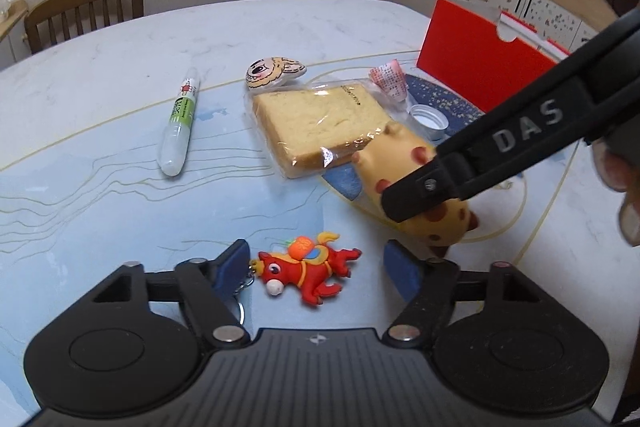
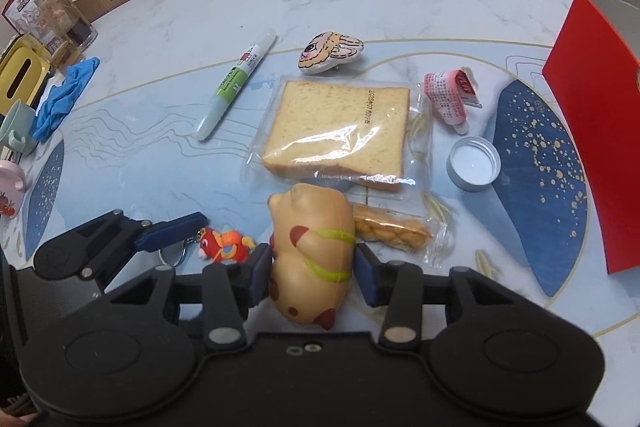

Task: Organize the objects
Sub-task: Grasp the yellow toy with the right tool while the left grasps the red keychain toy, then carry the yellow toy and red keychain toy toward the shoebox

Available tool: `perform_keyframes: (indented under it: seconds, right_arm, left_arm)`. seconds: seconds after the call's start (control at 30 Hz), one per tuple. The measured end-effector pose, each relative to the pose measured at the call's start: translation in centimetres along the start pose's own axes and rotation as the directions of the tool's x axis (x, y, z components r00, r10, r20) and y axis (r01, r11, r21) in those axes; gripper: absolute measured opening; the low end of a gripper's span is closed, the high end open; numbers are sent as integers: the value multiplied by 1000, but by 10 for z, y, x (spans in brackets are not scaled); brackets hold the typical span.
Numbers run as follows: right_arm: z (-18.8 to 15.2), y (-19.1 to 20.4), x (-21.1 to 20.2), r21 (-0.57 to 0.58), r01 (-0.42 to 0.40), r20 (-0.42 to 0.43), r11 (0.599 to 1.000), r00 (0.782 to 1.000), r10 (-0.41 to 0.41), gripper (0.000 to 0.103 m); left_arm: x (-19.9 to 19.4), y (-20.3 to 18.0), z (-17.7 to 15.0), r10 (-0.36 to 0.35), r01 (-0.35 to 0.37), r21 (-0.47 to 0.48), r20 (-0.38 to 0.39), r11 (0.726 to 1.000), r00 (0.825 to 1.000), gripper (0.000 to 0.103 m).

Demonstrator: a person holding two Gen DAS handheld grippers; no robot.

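A tan squishy animal toy [image 2: 312, 251] with brown spots and green stripes lies on the table in front of the bagged bread. My right gripper [image 2: 312, 275] is shut on it, a blue pad pressed into each flank. In the left wrist view one of the right gripper's black fingers [image 1: 420, 187] lies over the same toy [image 1: 400, 155]. A red horse keychain [image 1: 308, 267] lies flat between the pads of my left gripper [image 1: 316, 271], which stands open around it. The left pad is by the keychain's ring; the right pad is clear of it.
Beyond the toy lie a bagged bread slice [image 2: 336, 131], a green-and-white pen [image 2: 236, 83], a cartoon badge [image 2: 330, 51], a pink wrapper [image 2: 448, 95], a metal cap [image 2: 474, 163] and a snack packet [image 2: 392, 231]. A red box [image 2: 592, 155] stands right; a blue glove [image 2: 60, 99] and cups sit left.
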State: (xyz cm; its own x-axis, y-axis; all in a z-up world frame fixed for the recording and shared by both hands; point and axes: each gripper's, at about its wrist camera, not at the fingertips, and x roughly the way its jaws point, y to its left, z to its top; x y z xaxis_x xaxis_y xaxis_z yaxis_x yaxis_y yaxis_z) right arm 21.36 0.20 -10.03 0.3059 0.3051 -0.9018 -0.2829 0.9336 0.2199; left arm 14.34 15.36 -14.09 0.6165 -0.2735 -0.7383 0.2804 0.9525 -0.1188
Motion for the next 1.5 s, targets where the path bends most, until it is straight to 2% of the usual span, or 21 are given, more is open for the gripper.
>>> perform_keyframes:
  seconds: [0.1,0.3,0.63,0.8,0.93,1.1,1.37,1.5]
  right_arm:
    - [-3,-3,-5,-3,-7,5,1000,1000,7,44]
    - [-12,-10,-23,-21,-26,21,999,999,26,43]
    - [-22,-48,-71,6,-53,46,999,998,52,43]
    - [-24,-78,-94,34,-53,68,998,996,51,43]
    - [-23,-105,-113,53,-61,91,997,994,57,43]
    - [-17,-140,-136,54,-64,129,997,990,57,43]
    - [-1,-202,-163,50,-15,175,999,984,6,43]
    - [10,-234,-167,62,7,190,998,982,-19,43]
  left_arm:
    - [-2,-1,0,13,-13,-2,-2,1000,1000,60]
    - [-3,-6,2,41,-41,6,-12,999,999,59]
    - [-13,-13,0,26,-28,-52,-39,998,999,58]
    - [-25,-22,4,8,-11,-83,-35,997,999,58]
    - [-31,-37,8,32,-34,-59,-31,998,999,58]
    - [-36,-54,19,41,-43,-73,-25,996,999,58]
    - [-40,-80,55,21,-21,-137,-7,990,1000,58]
    - [-38,-97,79,12,-11,-124,7,992,1000,58]
